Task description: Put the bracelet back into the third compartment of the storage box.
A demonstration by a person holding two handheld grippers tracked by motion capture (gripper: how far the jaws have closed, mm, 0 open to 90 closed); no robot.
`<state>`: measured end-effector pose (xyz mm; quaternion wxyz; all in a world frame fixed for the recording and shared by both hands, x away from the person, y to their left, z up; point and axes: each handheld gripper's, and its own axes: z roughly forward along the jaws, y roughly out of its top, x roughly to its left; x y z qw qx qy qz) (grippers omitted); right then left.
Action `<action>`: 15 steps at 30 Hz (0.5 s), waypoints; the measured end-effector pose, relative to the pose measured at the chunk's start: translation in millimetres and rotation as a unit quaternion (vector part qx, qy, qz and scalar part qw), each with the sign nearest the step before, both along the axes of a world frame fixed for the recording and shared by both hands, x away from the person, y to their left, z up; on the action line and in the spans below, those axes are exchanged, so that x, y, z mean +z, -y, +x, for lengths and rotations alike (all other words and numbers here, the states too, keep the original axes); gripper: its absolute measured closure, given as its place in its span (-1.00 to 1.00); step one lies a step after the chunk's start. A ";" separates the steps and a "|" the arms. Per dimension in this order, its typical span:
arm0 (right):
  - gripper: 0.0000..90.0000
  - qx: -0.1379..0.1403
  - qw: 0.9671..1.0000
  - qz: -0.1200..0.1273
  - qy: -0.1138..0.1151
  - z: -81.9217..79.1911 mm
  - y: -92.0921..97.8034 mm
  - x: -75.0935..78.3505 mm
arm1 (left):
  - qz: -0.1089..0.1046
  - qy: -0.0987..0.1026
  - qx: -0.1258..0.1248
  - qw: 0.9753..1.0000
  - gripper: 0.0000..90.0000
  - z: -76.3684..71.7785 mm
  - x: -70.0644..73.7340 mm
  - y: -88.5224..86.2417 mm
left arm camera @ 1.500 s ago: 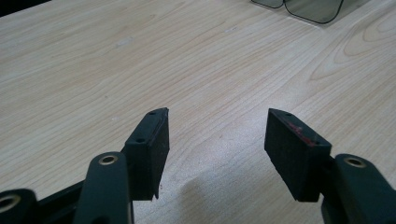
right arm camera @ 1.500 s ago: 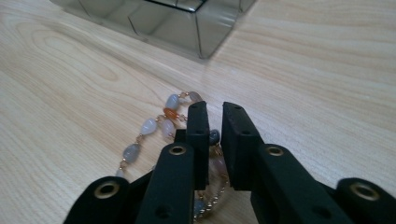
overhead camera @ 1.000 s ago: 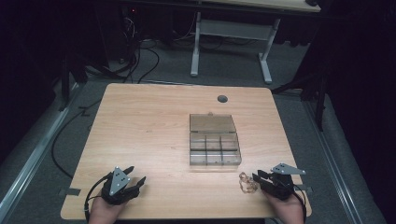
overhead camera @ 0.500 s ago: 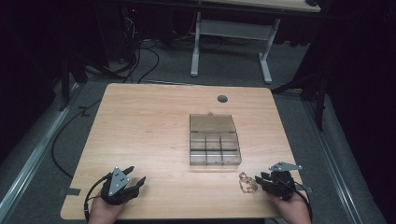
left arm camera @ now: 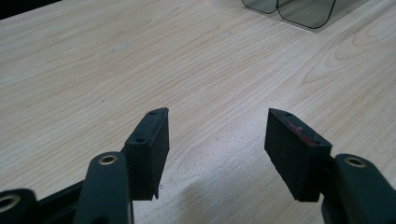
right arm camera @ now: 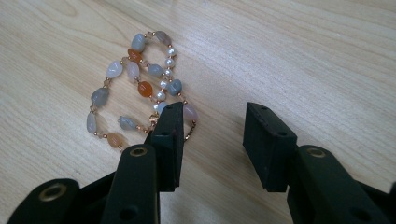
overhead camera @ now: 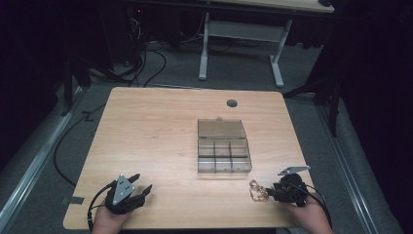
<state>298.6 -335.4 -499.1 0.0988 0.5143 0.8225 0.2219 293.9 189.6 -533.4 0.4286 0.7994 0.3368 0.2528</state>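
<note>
High view: a clear compartment box (overhead camera: 224,152) sits mid-tabletop (overhead camera: 146,126) with its lid laid back, likely ready to take something in. The beaded bracelet (right arm camera: 140,88) lies in a loose coil near the right front edge, just beside the right gripper (right arm camera: 212,135), whose jaws stand apart and empty, 1 jaw over the beads' edge. The left gripper (left arm camera: 217,140) rests wide open over bare wood, holding nothing.
</note>
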 end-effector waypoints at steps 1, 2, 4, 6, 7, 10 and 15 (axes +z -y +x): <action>0.28 0.002 1.000 -0.006 -0.005 1.2 -0.9 2.3 | 0.000 0.000 0.000 1.000 -0.10 0.0 0.0 -0.1; 0.28 0.004 1.000 -0.007 -0.007 1.9 -1.2 3.1 | 0.000 0.000 0.000 1.000 -0.09 0.0 0.0 -0.1; 0.28 0.004 1.000 -0.010 -0.012 2.7 -1.6 4.3 | -0.001 0.000 -0.001 1.000 -0.10 0.0 0.0 -0.2; 0.27 0.005 1.000 -0.013 -0.020 4.4 -2.0 5.7 | -0.001 0.000 -0.001 1.000 -0.10 0.0 0.0 -0.2; 0.27 0.009 0.999 -0.017 -0.025 6.4 -2.4 6.8 | -0.001 0.000 -0.002 1.000 -0.10 0.0 0.0 -0.2; 0.26 0.010 0.999 -0.022 -0.035 8.2 -3.6 8.7 | -0.002 -0.001 -0.002 1.000 -0.09 0.1 0.0 -0.3; 0.23 0.030 0.997 -0.044 -0.057 14.6 -10.1 12.8 | -0.002 -0.001 -0.003 1.000 -0.10 0.2 0.0 -0.3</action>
